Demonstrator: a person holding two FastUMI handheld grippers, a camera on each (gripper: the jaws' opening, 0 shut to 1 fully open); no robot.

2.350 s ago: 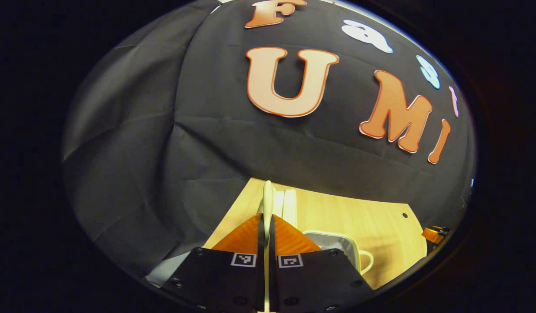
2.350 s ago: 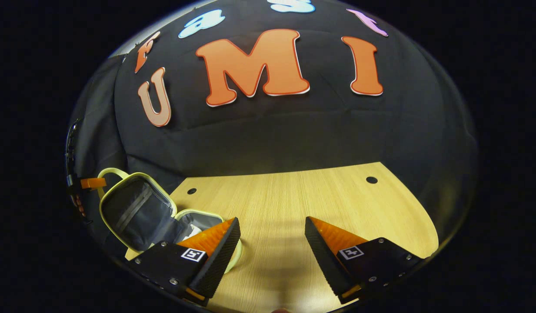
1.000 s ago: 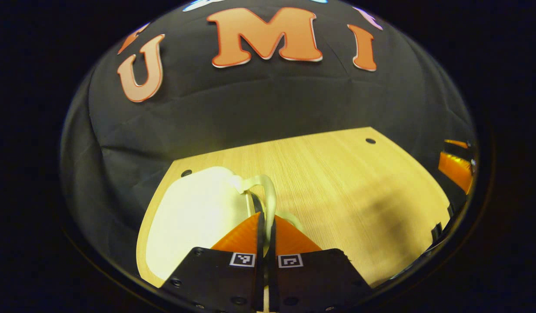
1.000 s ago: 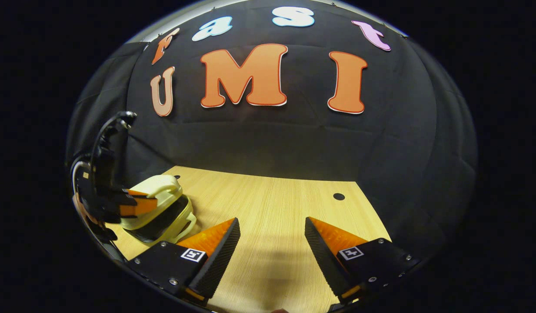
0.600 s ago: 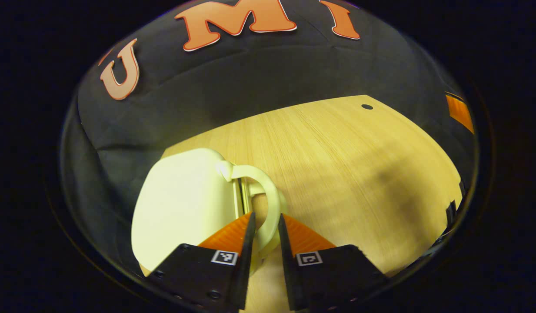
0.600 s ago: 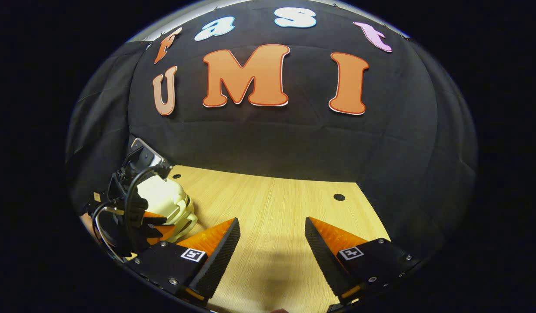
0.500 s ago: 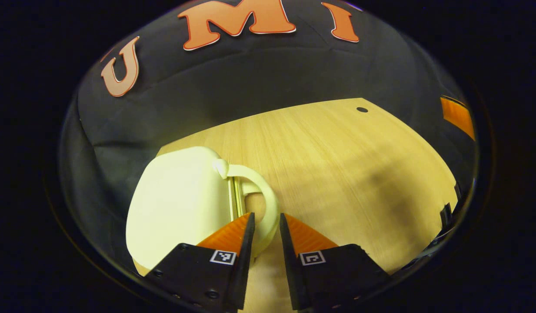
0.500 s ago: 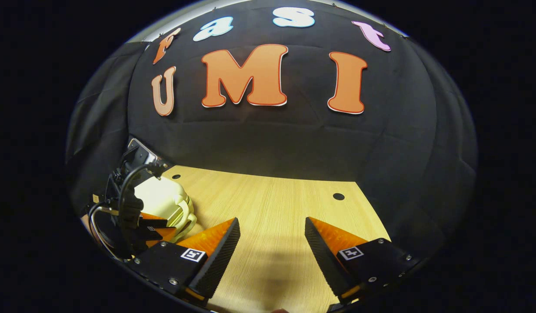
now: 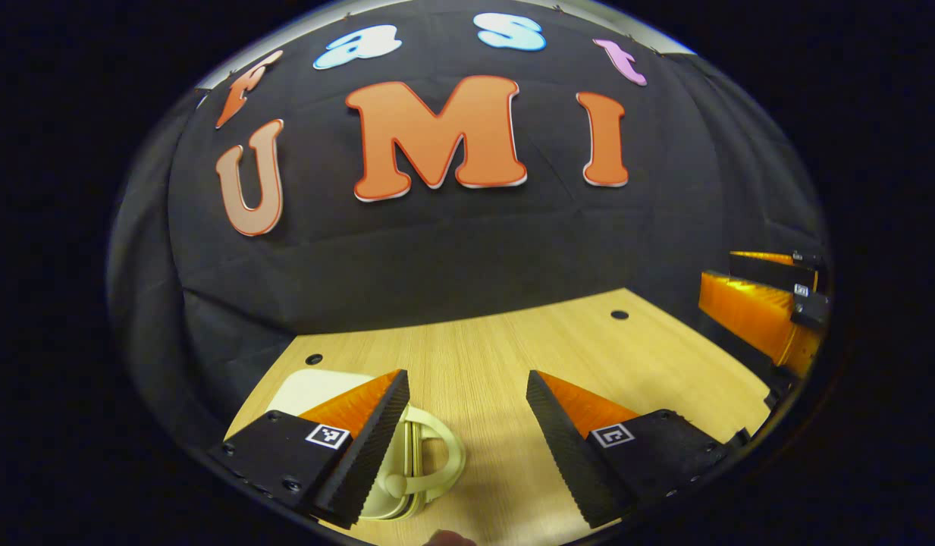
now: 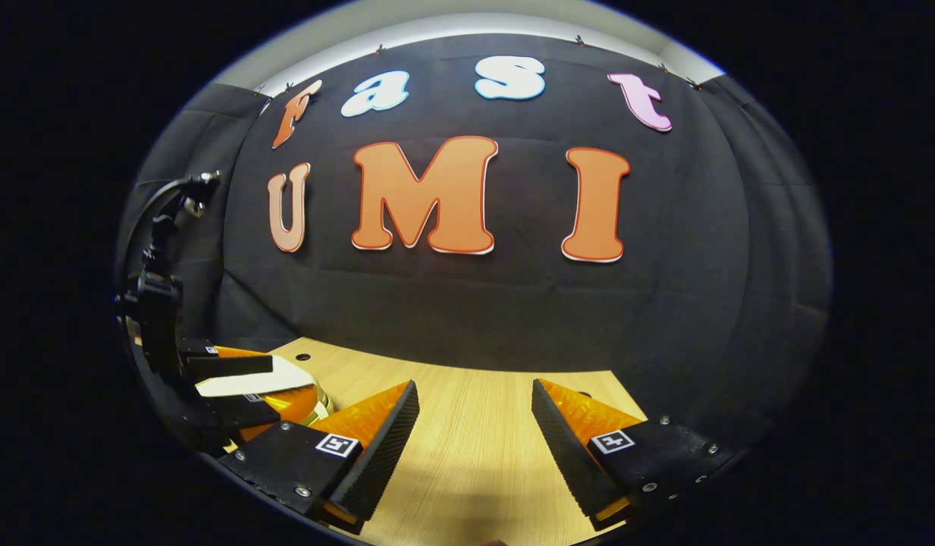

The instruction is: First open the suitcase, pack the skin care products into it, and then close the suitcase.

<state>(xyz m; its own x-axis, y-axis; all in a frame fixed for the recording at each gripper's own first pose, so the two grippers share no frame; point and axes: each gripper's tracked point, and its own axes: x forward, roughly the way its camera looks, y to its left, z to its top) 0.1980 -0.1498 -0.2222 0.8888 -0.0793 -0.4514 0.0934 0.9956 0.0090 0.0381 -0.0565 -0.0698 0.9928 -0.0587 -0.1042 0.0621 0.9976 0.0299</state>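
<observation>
The pale cream suitcase (image 9: 308, 388) lies shut on the wooden table (image 9: 512, 341), its looped handle (image 9: 446, 462) pointing toward me. In the left gripper view my left gripper (image 9: 467, 428) stands open just above it, with the left finger over the lid and nothing between the fingers. The right gripper view has the left gripper (image 10: 293, 383) at the far left, hovering around the suitcase (image 10: 247, 383). My right gripper (image 10: 475, 432) is open over bare table (image 10: 467, 462); it also appears at the right edge as the right gripper (image 9: 721, 274).
The booth's black cloth wall rises right behind the table. Two small round holes (image 9: 314, 359) (image 9: 619, 314) sit near the table's back edge. A cable loops above the left gripper in the right gripper view.
The left gripper lowered the suitcase lid by its handle until it was shut, then let go, opened wide and drew back. The right gripper stayed open and tilted upward slightly.
</observation>
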